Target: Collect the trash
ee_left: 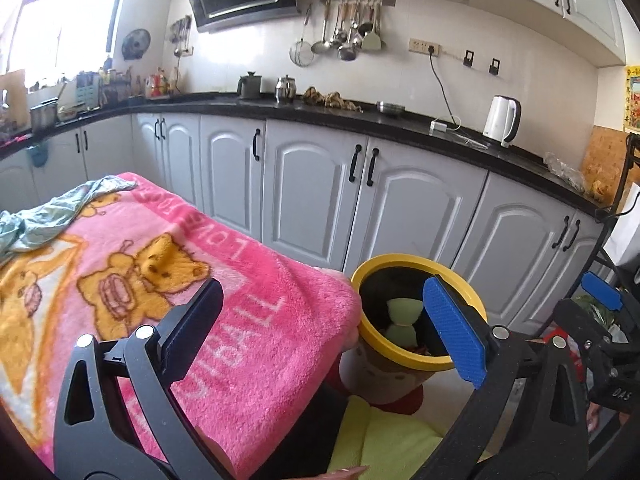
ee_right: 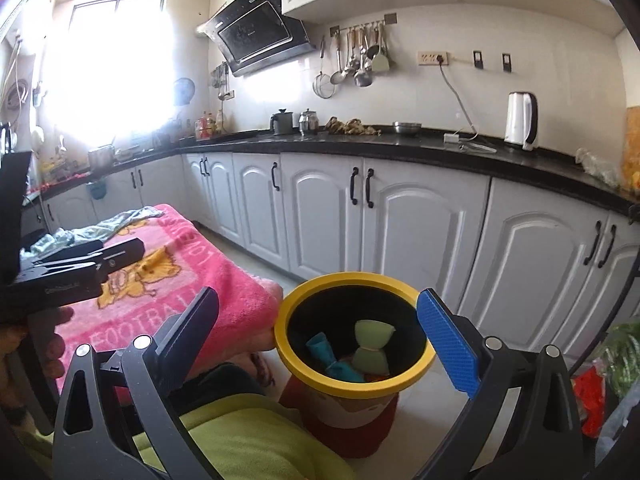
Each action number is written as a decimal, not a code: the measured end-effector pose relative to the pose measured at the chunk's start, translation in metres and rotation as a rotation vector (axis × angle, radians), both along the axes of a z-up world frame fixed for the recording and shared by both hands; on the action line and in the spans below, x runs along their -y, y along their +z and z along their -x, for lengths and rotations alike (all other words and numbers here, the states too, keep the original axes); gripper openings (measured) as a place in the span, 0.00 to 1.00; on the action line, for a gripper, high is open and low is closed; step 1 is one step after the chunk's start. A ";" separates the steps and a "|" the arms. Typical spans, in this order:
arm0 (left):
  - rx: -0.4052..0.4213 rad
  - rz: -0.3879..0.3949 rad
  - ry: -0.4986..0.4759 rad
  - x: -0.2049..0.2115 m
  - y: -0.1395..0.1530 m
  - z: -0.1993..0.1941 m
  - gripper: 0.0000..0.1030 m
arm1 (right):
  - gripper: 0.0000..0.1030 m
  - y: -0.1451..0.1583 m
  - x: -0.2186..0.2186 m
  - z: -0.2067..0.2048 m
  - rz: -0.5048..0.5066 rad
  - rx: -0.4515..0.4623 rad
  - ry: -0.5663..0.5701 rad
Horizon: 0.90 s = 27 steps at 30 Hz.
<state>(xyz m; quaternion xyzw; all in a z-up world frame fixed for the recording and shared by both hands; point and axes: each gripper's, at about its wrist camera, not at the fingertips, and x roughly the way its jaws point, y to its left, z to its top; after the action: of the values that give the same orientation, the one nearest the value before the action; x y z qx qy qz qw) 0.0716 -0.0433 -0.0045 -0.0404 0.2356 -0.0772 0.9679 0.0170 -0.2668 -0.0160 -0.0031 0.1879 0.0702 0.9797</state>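
Note:
A trash bin with a yellow rim (ee_right: pixel 288 320) stands on the floor beside the table corner. Inside lie a pale green tied wad (ee_right: pixel 372 346) and a teal wad (ee_right: pixel 334 358). My right gripper (ee_right: pixel 320 336) hangs open just above the bin with nothing between its fingers. My left gripper (ee_left: pixel 324 328) is open too, over the table corner and the bin's rim (ee_left: pixel 370 332); the green wad (ee_left: pixel 402 314) shows inside. A blue pad (ee_left: pixel 600 291) of the right gripper appears at the far right. The left gripper's black fingers (ee_right: pixel 124 254) show side-on over the table.
A pink cartoon blanket (ee_left: pixel 160 240) covers the table, with a crumpled light blue cloth (ee_left: pixel 48 216) at its far end. White cabinets (ee_right: pixel 420 232) under a black counter carry a white kettle (ee_right: pixel 520 120). A yellow-green garment (ee_right: pixel 240 440) lies below. Bags with greens (ee_right: pixel 620 356) sit right.

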 end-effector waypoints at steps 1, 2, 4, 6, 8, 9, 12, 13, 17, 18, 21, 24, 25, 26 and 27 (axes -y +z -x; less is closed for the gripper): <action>0.010 -0.001 -0.001 0.000 0.000 0.003 0.89 | 0.94 -0.001 -0.001 0.001 0.007 0.005 -0.005; 0.017 -0.004 -0.001 0.001 -0.001 0.005 0.89 | 0.94 -0.002 -0.002 0.004 0.013 0.010 -0.011; 0.037 -0.010 0.002 0.002 -0.001 0.011 0.89 | 0.94 -0.003 -0.004 0.008 0.024 0.032 -0.020; 0.060 -0.012 0.004 0.003 -0.001 0.016 0.89 | 0.94 -0.003 -0.006 0.012 0.033 0.051 -0.026; 0.079 -0.009 0.005 0.003 -0.002 0.020 0.89 | 0.94 -0.002 -0.007 0.018 0.044 0.084 -0.031; 0.087 -0.007 0.006 0.003 -0.002 0.022 0.89 | 0.94 -0.001 -0.008 0.020 0.050 0.102 -0.036; 0.096 0.002 0.005 0.001 -0.003 0.024 0.89 | 0.94 0.000 -0.008 0.026 0.054 0.136 -0.053; 0.101 0.002 0.007 0.001 -0.003 0.025 0.89 | 0.94 0.001 -0.008 0.027 0.054 0.152 -0.061; 0.125 0.002 0.010 0.002 -0.002 0.027 0.89 | 0.94 0.002 -0.004 0.029 0.037 0.175 -0.080; 0.130 -0.004 0.012 0.003 -0.001 0.027 0.89 | 0.94 0.002 -0.004 0.029 0.038 0.172 -0.081; 0.131 -0.001 0.007 0.003 -0.001 0.028 0.89 | 0.94 0.000 -0.005 0.025 0.043 0.161 -0.077; 0.136 -0.003 0.009 0.003 -0.001 0.029 0.89 | 0.94 0.000 -0.006 0.025 0.047 0.159 -0.072; 0.137 -0.002 0.009 0.003 -0.001 0.029 0.89 | 0.94 0.000 -0.006 0.025 0.048 0.159 -0.070; 0.137 0.000 0.008 0.002 -0.001 0.029 0.89 | 0.94 0.000 -0.007 0.024 0.048 0.158 -0.070; 0.137 -0.001 0.009 0.002 -0.001 0.029 0.89 | 0.94 0.000 -0.007 0.025 0.048 0.158 -0.071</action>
<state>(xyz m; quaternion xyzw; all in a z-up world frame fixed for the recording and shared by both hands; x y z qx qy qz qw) 0.0427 -0.0458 -0.0054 -0.0358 0.1688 -0.0752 0.9821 -0.0076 -0.2600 -0.0158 -0.0255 0.1117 0.0307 0.9929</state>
